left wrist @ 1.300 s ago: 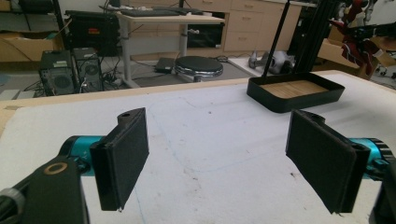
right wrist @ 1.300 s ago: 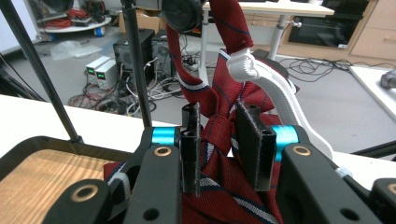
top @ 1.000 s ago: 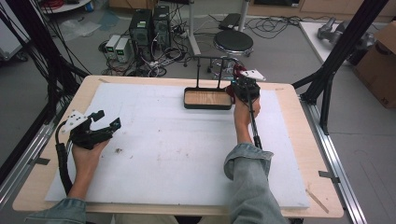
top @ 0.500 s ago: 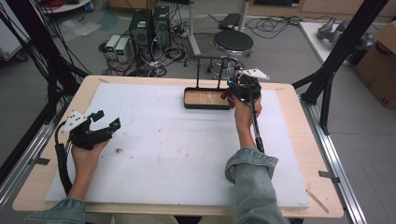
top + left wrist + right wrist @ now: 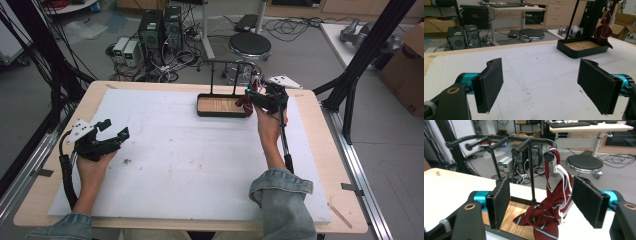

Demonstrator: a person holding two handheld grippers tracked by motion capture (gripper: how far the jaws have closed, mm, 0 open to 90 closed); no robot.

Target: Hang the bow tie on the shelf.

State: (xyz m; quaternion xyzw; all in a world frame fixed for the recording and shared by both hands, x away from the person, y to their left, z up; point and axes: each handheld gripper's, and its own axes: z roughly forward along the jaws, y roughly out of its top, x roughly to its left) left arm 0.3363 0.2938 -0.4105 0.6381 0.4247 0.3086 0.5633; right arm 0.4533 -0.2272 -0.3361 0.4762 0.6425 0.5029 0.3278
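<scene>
A dark red striped bow tie (image 5: 546,216) hangs by its white strap from the rightmost peg (image 5: 549,156) of a black rack. The rack stands in a black tray with a wooden floor (image 5: 220,106). My right gripper (image 5: 544,200) is open, with one pad on each side of the bow tie and a gap to each. From above, the right gripper (image 5: 252,98) sits at the tray's right end by the bow tie (image 5: 243,100). My left gripper (image 5: 115,129) rests open near the table's left edge with nothing between its pads (image 5: 489,85). It faces the distant tray (image 5: 584,47) and bow tie (image 5: 603,31).
A white mat (image 5: 190,155) covers most of the wooden table. The rack carries several bare pegs (image 5: 491,145) left of the bow tie. Behind the table are a round stool (image 5: 249,46), computer cases (image 5: 160,25) and loose cables. Black frame posts (image 5: 365,55) stand at both sides.
The right gripper has barely shifted at the tray's right end, and the red bow tie now shows more plainly beside it. The left gripper has stayed in place.
</scene>
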